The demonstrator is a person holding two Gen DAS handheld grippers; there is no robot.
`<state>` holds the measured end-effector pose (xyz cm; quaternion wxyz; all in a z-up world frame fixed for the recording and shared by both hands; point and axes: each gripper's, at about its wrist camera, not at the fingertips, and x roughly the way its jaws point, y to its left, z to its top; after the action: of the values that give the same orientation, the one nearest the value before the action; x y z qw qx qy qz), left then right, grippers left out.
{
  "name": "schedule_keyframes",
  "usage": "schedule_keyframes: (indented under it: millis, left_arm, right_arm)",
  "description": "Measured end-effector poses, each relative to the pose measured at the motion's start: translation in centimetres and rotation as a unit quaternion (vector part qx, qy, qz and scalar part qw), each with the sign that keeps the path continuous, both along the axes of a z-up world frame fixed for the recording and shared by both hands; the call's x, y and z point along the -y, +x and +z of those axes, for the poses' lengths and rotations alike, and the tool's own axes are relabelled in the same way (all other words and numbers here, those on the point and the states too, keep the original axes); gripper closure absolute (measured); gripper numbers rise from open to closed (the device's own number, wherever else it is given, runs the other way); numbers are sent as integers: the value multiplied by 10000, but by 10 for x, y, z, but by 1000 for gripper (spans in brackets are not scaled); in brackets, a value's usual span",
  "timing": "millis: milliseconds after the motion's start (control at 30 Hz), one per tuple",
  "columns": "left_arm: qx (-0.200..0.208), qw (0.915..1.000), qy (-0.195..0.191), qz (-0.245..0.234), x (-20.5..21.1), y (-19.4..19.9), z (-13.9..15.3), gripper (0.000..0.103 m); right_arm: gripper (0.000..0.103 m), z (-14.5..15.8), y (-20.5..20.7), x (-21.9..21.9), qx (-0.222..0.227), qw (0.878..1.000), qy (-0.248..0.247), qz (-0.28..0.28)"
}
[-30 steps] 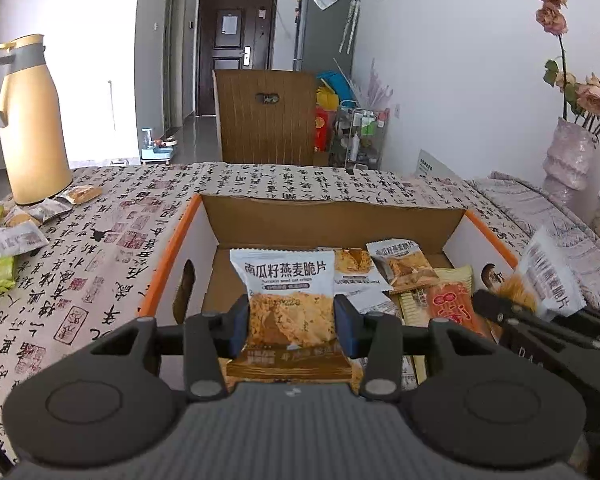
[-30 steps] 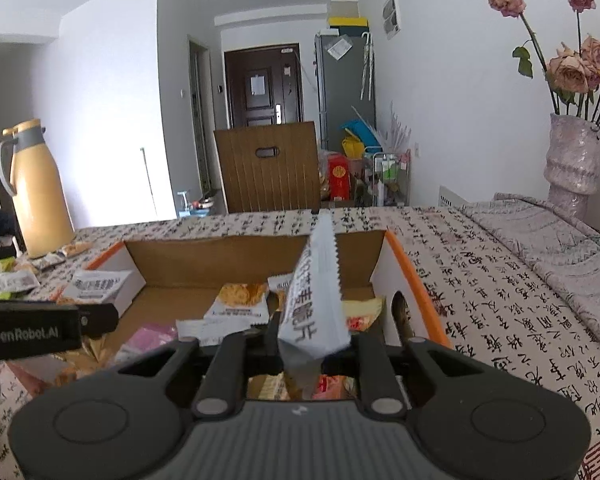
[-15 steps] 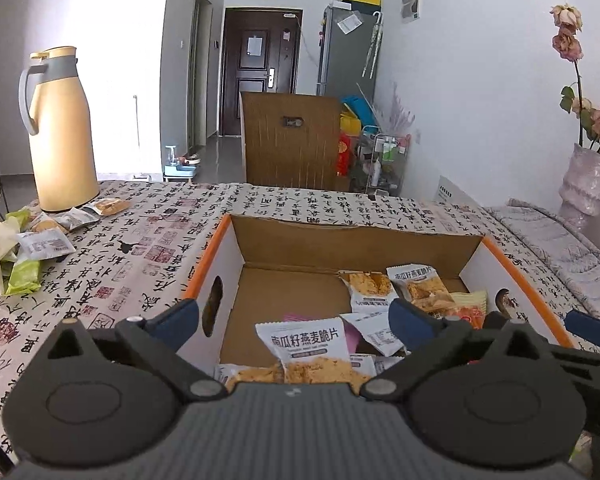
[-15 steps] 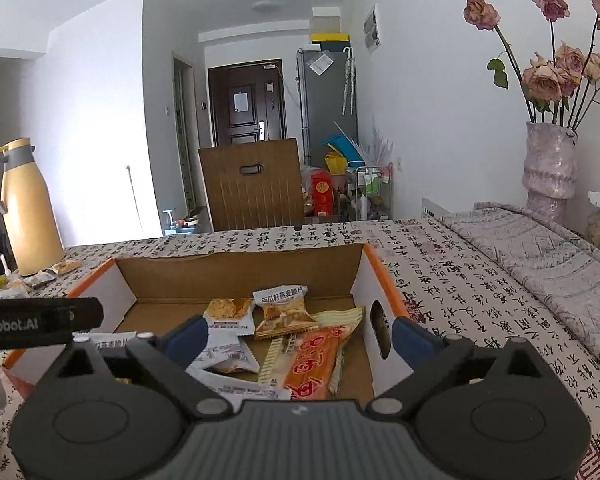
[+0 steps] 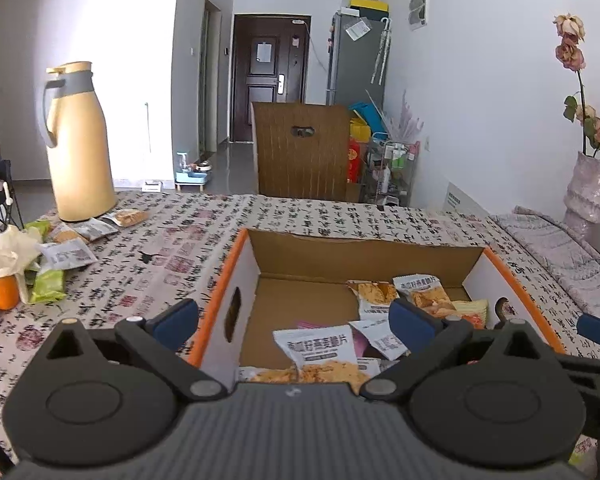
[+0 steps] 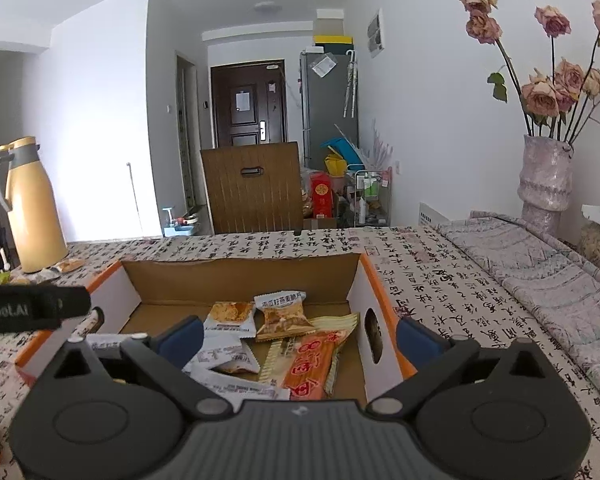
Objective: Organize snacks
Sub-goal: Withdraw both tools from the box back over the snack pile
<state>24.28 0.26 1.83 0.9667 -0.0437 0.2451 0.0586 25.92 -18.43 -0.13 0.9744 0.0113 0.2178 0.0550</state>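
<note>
Several snack packets (image 6: 276,344) are already gathered in the cardboard box (image 5: 380,256). More packets (image 5: 66,254) are left on the surface beside the yellow thermos (image 5: 80,144). The left hand-held gripper (image 5: 294,316) is spread wide and empty; the right hand-held gripper (image 6: 300,338) is opening, nothing clamped.

The box (image 5: 236,276) is open on top, snack packets (image 6: 260,332) crowding its right half, left floor bare.

The box (image 5: 236,280) sits on the table (image 5: 180,240) just ahead of both tools, snack packets (image 6: 280,314) inside. Loose packets (image 5: 66,254) and a flask (image 5: 80,144) lie far left; a vase (image 6: 546,178) far right.
</note>
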Motion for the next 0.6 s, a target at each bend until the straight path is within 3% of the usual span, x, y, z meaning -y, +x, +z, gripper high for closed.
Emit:
schedule_keyframes:
  millis: [600]
  left_arm:
    - [-191, 9998, -97, 9, -15, -71, -2, 0]
  right_arm:
    - [0, 4, -67, -4, -237, 9997, -14, 96]
